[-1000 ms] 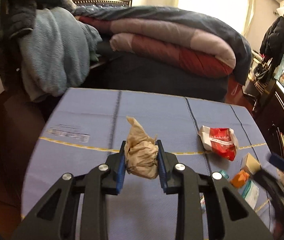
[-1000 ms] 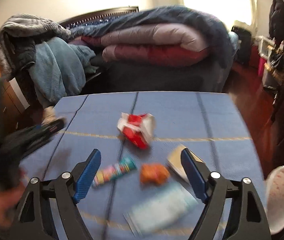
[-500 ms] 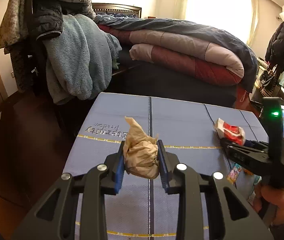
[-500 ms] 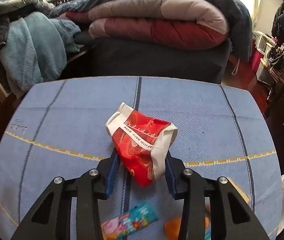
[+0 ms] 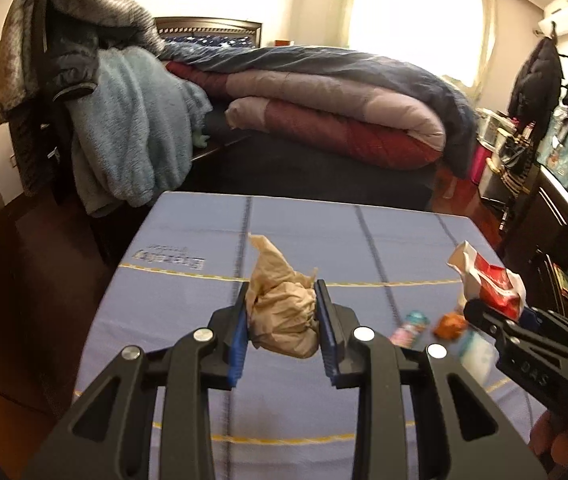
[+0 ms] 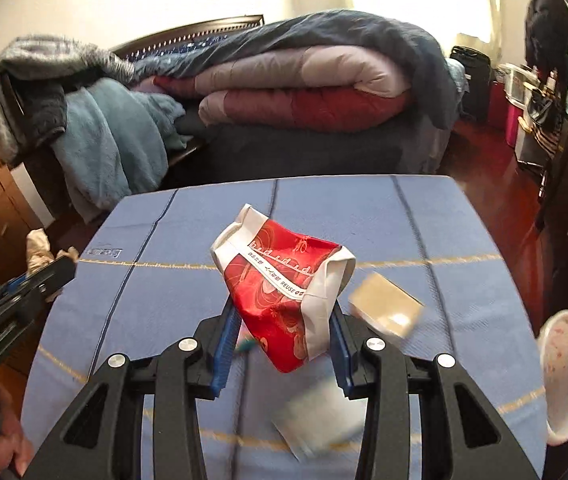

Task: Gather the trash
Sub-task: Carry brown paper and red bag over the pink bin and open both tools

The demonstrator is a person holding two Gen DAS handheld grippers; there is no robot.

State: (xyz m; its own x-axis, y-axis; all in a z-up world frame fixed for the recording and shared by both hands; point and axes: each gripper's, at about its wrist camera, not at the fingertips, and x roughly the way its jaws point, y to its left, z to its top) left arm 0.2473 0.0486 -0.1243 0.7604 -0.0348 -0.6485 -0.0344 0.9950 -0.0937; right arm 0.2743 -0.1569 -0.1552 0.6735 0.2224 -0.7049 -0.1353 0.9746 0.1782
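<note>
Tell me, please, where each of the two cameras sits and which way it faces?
Left wrist: on the left gripper, looking down along its fingers over the blue table toward the bed; crumpled brown paper clamped; right gripper at right.
Right wrist: on the right gripper, same facing; red and white bag clamped; left gripper and a hand at left.
Shared: table, bed, both grippers and loads.

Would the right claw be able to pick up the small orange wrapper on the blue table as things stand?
Probably not yet: the right claw is shut on a red-and-white paper bag, so nothing more fits; the orange wrapper lies unobstructed.
</note>
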